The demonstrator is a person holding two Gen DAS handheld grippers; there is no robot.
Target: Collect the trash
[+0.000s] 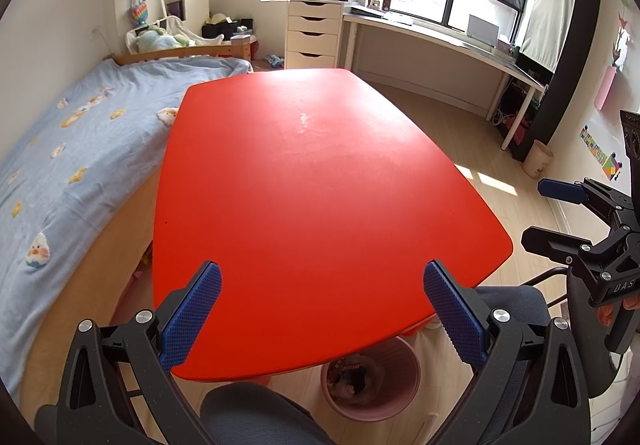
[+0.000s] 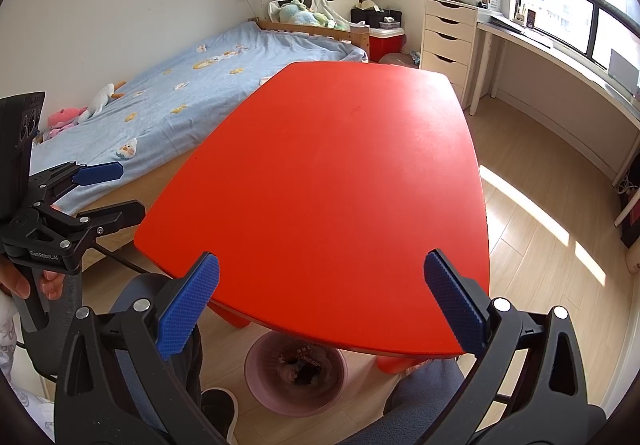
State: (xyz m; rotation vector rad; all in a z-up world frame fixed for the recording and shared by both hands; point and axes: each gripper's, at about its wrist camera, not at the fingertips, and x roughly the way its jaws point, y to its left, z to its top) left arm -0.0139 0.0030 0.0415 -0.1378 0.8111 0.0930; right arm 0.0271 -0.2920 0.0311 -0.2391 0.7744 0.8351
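Since the trash (image 2: 298,365) lies heaped inside the pink bin (image 2: 256,385) on the floor, under the near edge at 6 o'clock, and the red tabletop (image 1: 312,185) carries nothing, collecting looks finished or nearly so. Both the left tongs (image 1: 322,315) and right tongs (image 2: 322,305) hang spread wide, holding nothing.
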